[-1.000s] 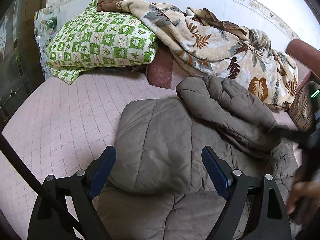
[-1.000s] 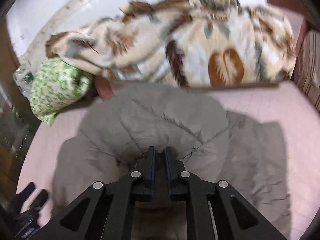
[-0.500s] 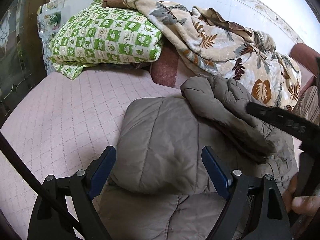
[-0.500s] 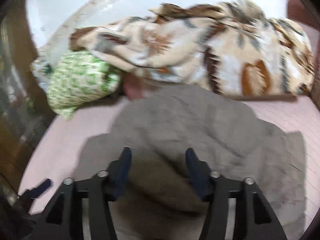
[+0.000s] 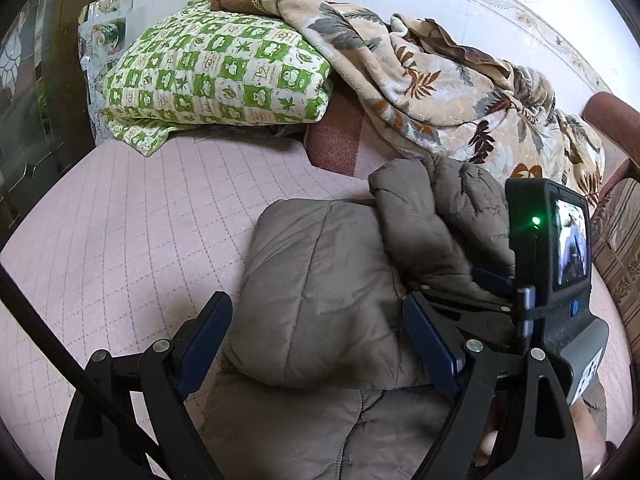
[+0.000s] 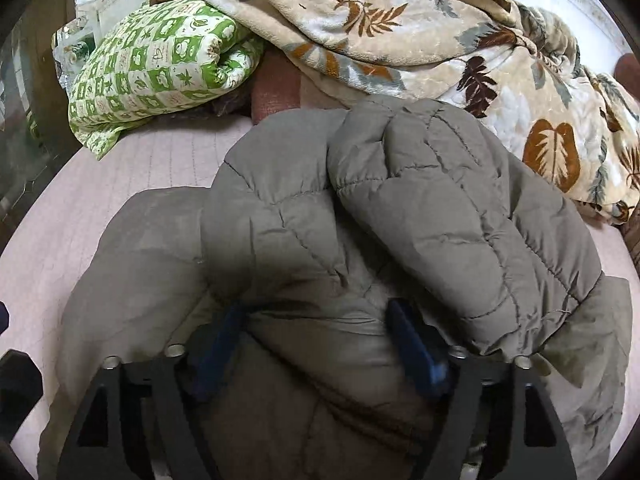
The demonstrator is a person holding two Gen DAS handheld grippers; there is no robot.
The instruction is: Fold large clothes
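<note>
A grey-brown padded jacket [image 5: 320,292] lies folded on the pink quilted bed [image 5: 132,232], its sleeves bunched on top at the right. It fills the right wrist view [image 6: 400,216]. My left gripper [image 5: 316,332] is open, its fingers either side of the jacket's folded edge, holding nothing. My right gripper [image 6: 320,332] is open and low over the jacket, with fabric bulging between its blue pads [image 6: 416,344]. The right gripper's body and camera screen show in the left wrist view [image 5: 560,280], resting on the sleeves.
A green-and-white checked quilt [image 5: 216,76] lies at the back left. A beige leaf-patterned blanket [image 5: 440,92] is heaped along the white wall behind the jacket. A reddish pillow [image 5: 336,140] sits between them. A striped cushion [image 5: 616,248] is at the right edge.
My right gripper opened, letting go of the jacket fabric, and moved down and forward onto the sleeves. The left gripper stayed open and edged closer.
</note>
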